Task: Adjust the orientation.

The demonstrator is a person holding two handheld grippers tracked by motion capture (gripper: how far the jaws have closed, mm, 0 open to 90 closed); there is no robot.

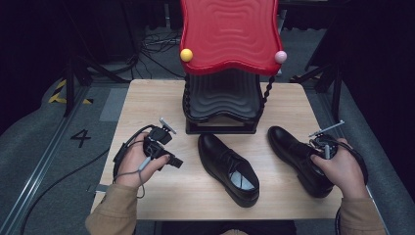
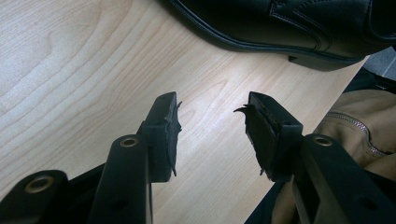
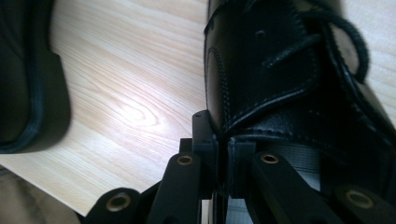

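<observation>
Right gripper [image 3: 223,161] fingers pinched shut on the collar of the right-hand shoe [image 1: 297,157], left gripper [image 2: 212,135] fingers spread apart above bare worktop [image 1: 147,105], second shoe [image 1: 227,167] lying mid-worktop.

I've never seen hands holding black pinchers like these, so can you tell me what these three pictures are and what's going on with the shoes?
A person sits at a wooden table holding a pinching tool in each hand. One picture looks down from above; the other two come from small cameras riding on the tools. On the table are two black shoes and a shoe rack with a red top. The left gripper is open, with nothing between its jaws, near the middle shoe. The right gripper is pinching the edge of the right shoe.
</observation>
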